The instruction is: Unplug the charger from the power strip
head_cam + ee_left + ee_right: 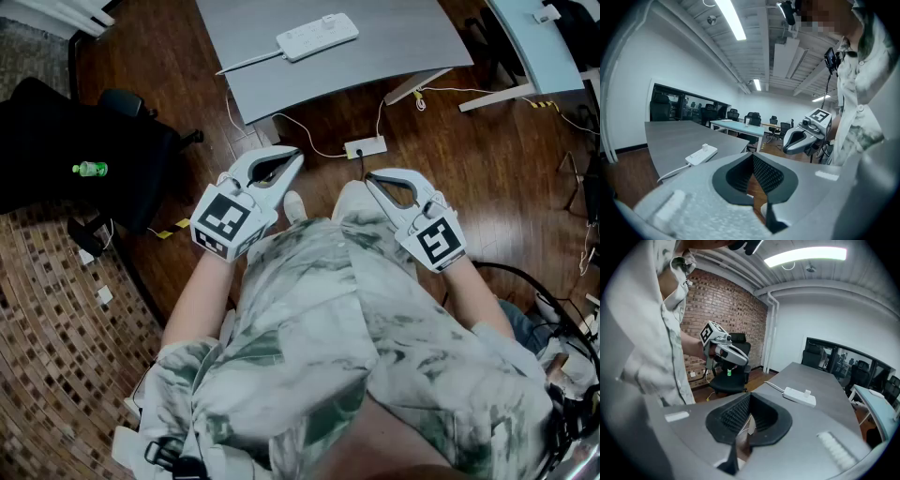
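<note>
A white power strip [317,37] lies on the grey table [394,47] at the top of the head view, with a small white charger [328,20] plugged into it. Both grippers hang near my body over the wood floor, well short of the table. The left gripper [296,156] is shut with nothing in it, and so is the right gripper [370,177]. In the left gripper view the strip [701,155] and charger [705,146] lie ahead to the left of the closed jaws. In the right gripper view the strip [799,397] and charger [807,392] lie ahead to the right.
A black office chair [56,141] with a green bottle [91,169] stands at the left. A second white socket block [365,147] with cables lies on the floor under the table edge. Another table [534,37] stands at the upper right.
</note>
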{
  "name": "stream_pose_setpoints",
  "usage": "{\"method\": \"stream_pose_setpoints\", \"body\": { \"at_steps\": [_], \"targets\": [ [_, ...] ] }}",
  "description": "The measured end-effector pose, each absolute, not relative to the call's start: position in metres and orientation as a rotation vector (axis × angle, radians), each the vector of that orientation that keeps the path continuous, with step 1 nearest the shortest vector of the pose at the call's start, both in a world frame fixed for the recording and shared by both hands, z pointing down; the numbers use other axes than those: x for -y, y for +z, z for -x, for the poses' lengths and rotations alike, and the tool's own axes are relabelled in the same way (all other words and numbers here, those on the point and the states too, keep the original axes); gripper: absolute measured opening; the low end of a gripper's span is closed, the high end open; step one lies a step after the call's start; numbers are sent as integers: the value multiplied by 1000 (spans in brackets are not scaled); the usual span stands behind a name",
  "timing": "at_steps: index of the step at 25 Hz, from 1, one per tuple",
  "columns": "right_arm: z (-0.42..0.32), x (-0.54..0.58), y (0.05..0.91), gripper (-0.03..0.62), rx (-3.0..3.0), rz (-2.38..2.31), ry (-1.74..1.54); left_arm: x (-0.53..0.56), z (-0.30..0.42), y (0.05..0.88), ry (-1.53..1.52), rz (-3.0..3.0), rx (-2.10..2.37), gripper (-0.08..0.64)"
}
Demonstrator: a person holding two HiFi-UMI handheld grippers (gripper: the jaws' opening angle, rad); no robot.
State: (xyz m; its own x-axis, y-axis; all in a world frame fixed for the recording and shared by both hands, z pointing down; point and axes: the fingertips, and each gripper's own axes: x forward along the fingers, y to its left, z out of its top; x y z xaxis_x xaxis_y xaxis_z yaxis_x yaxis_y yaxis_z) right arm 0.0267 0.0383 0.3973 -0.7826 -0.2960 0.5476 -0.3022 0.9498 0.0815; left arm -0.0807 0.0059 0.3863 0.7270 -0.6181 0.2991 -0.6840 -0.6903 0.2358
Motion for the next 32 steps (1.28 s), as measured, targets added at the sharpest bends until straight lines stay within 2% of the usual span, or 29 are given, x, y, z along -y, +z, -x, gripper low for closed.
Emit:
{"method": "stream_pose_setpoints", "body": {
  "at_steps": [9, 21, 32],
  "targets": [
    [-6, 103, 437, 9, 2480, -283, -48, 127, 85, 443, 440, -2518, 1065, 5],
    [23, 295, 516, 74, 2330, 122, -338, 291, 82, 549, 780, -2333, 1133, 5],
    [68, 338, 604, 144, 2085, 501, -415, 332, 71, 623, 985, -2196, 946, 2]
  ]
}}
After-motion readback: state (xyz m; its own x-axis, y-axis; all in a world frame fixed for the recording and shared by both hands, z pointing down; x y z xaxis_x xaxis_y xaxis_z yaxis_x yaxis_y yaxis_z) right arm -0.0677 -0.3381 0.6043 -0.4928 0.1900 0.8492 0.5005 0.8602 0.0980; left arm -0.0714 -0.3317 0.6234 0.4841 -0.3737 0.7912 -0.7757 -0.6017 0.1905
